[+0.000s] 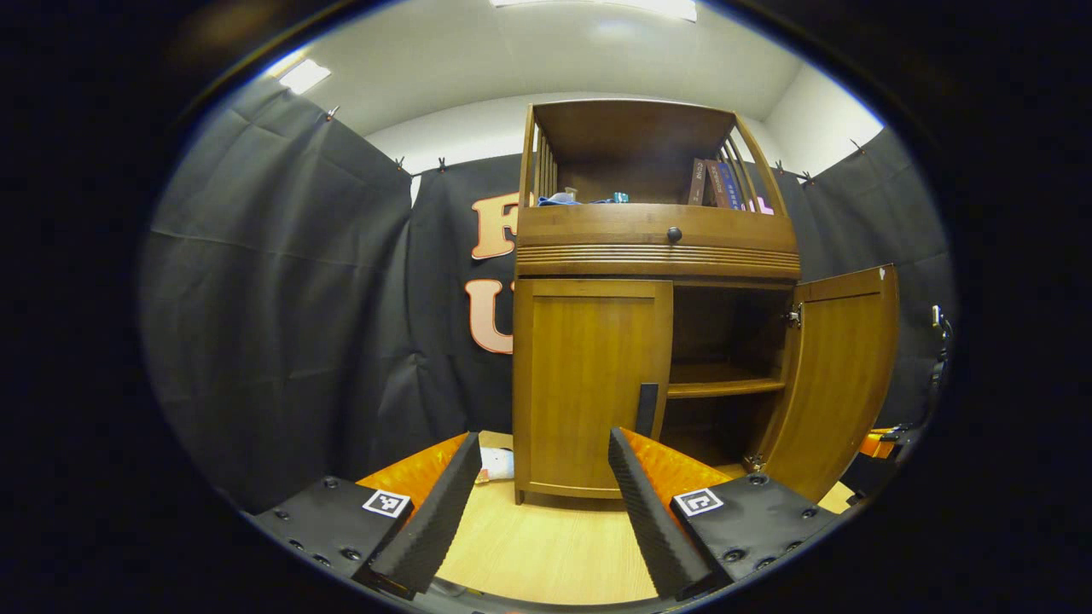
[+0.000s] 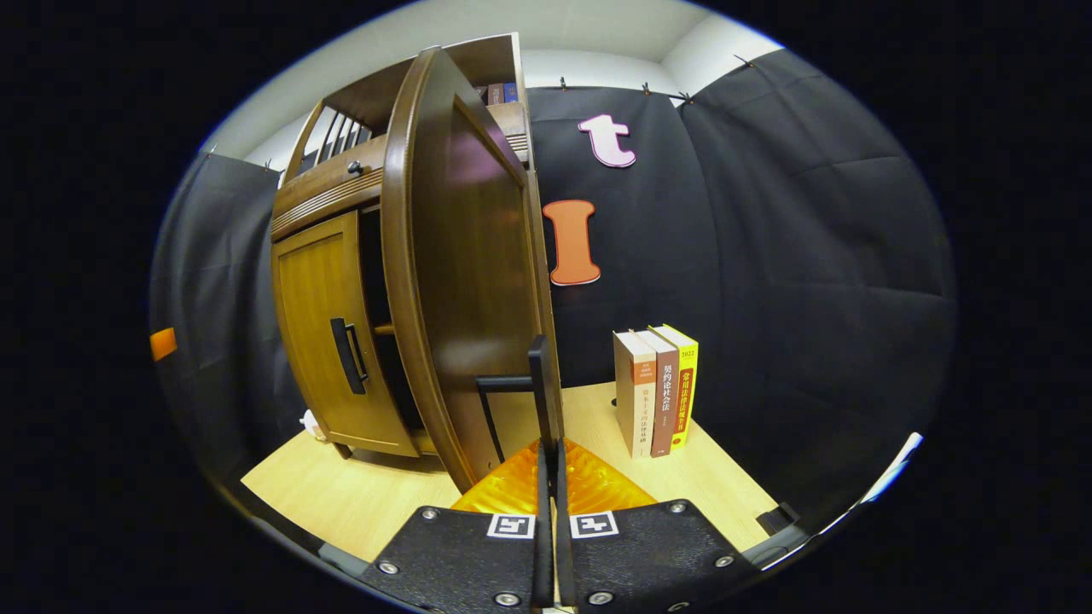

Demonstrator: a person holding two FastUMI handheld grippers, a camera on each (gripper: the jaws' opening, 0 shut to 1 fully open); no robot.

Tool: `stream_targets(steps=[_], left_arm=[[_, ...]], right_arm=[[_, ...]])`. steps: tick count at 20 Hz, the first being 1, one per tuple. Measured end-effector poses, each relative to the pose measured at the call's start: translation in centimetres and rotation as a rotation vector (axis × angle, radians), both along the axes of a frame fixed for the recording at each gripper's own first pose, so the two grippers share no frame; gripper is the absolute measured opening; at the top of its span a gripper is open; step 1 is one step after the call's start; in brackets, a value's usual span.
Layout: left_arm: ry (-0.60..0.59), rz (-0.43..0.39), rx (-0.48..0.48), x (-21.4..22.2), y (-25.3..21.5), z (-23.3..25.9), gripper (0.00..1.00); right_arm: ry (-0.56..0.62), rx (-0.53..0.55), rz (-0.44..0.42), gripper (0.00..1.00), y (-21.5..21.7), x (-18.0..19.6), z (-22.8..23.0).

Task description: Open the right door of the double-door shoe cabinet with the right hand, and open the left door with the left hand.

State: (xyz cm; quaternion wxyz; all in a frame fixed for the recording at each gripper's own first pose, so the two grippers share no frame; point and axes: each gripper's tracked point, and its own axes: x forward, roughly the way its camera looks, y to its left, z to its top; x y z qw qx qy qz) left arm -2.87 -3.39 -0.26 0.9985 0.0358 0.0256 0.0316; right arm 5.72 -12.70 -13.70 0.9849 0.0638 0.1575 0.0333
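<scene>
The wooden shoe cabinet (image 1: 657, 247) stands on a light table. Its left door (image 1: 580, 384) is closed, with a dark vertical handle (image 1: 647, 409) at its inner edge. My left gripper (image 1: 543, 443) is open in front of that door, short of it, and holds nothing. The right door (image 1: 840, 375) is swung wide, baring the inner shelf (image 1: 725, 385). In the right gripper view the right door (image 2: 461, 256) stands edge-on and my right gripper (image 2: 548, 452) is shut on the lower end of its black handle (image 2: 539, 375). The left door (image 2: 320, 315) and its handle (image 2: 348, 356) lie further left.
Three upright books (image 2: 657, 392) stand on the table (image 2: 358, 503) to the right of the open door. A small white object (image 1: 495, 465) lies by the cabinet's left foot. Books (image 1: 717, 183) and small items sit on the top shelf above a drawer knob (image 1: 674, 234).
</scene>
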Motion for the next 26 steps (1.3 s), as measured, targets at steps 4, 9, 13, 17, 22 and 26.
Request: stream_targets(steps=[4,9,13,17,22,26], left_arm=[[-0.003,-0.030,0.005,0.9,-2.7,-0.1,0.93],[-0.004,-0.070,0.000,3.5,-5.5,-1.0,0.93],[-0.008,-0.099,-0.001,6.3,-7.8,-1.8,0.93],[0.014,-0.123,-0.002,9.5,-8.7,-3.3,0.93],[0.033,-0.137,-0.002,13.8,-9.1,-5.3,0.93],[0.063,-0.157,-0.014,17.6,-10.2,-6.9,0.94]], right_arm=[[0.000,-0.013,0.011,0.01,-2.4,0.6,-0.2],[-0.011,0.001,0.042,0.01,-4.2,1.1,-0.2],[-0.016,0.012,0.080,0.01,-4.3,1.0,-0.2],[-0.002,0.062,0.080,0.04,-4.8,0.6,-0.5],[0.021,0.098,0.055,0.11,-5.9,-0.9,-0.3],[0.003,0.059,-0.006,0.23,-8.6,-2.5,0.7]])
